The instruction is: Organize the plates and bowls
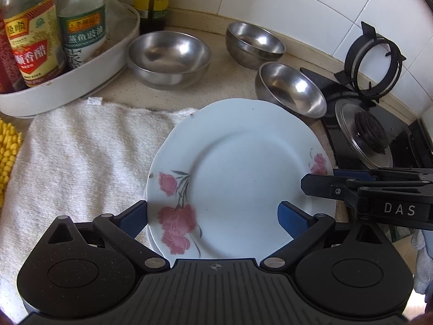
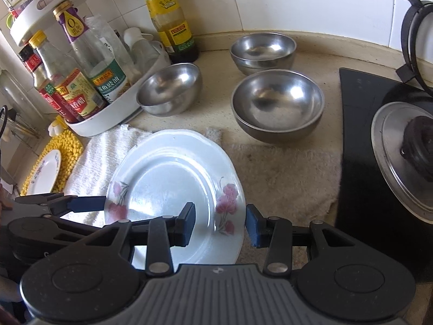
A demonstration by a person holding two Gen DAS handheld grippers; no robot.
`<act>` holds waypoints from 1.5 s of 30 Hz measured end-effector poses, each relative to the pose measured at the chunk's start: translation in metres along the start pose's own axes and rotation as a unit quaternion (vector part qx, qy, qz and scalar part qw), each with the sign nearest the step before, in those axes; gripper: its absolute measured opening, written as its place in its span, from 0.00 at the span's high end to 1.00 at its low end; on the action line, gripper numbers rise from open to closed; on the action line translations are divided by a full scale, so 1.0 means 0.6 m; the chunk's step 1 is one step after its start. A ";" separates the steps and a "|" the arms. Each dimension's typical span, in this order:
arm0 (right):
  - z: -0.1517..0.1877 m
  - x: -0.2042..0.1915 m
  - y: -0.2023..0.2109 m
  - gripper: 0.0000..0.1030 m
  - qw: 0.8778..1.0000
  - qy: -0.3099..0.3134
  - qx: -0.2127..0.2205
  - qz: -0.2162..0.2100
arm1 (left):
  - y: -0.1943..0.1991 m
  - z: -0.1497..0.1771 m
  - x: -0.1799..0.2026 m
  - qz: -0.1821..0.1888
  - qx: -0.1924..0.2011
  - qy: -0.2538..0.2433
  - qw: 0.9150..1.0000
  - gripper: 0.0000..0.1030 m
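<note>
A white plate with pink flowers (image 1: 243,162) (image 2: 167,173) hangs just above a white towel (image 1: 81,162). My right gripper (image 2: 220,224) (image 1: 319,180) is shut on its right rim, one pad inside the plate and one outside. My left gripper (image 1: 212,207) stands wide open around the plate's near left part. Its left pad is tucked behind the rim and its right pad is over the plate's face. Behind the plate stand three steel bowls (image 1: 169,54) (image 1: 254,40) (image 1: 292,89). A second plate (image 2: 44,172) lies on a yellow mat at the far left.
A white tray of sauce bottles (image 1: 67,86) stands at the back left. The black gas stove (image 2: 392,149) with a steel burner plate fills the right side, with a pan support ring (image 1: 376,62) leaning on the tiled wall. The yellow mat (image 1: 8,151) borders the towel's left edge.
</note>
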State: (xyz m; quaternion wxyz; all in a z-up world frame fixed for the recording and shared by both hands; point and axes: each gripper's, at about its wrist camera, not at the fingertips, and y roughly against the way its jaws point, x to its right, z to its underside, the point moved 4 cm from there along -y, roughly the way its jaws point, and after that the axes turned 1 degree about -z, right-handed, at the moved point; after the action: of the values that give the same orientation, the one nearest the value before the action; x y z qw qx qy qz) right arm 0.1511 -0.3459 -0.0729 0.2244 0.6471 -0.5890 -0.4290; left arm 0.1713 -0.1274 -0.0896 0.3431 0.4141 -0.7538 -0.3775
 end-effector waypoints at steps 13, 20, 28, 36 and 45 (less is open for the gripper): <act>-0.001 -0.009 -0.012 0.57 1.000 0.022 0.008 0.012 | -0.004 0.007 0.002 -0.007 -0.003 0.006 1.000 0.04; -0.013 -0.011 -0.016 0.52 0.998 0.048 0.030 0.020 | -0.015 0.010 -0.007 -0.016 -0.009 0.017 1.000 0.05; -0.035 -0.004 -0.006 0.41 0.997 0.052 0.053 0.019 | 0.002 0.005 -0.027 -0.029 0.016 0.027 0.999 0.02; -0.058 -0.088 -0.022 0.40 0.989 0.122 0.062 -0.061 | 0.081 0.000 -0.079 -0.163 0.103 0.056 0.980 0.00; -0.065 -0.278 -0.074 0.40 0.964 0.217 0.039 -0.152 | 0.163 0.053 -0.200 -0.280 0.111 0.117 0.946 0.00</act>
State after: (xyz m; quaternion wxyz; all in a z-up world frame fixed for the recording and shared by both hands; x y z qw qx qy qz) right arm 0.2185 -0.1859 -0.0389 0.2532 0.8147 -0.4377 -0.2840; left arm 0.1600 0.0241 -0.0462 0.2613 0.6849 -0.5994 -0.3215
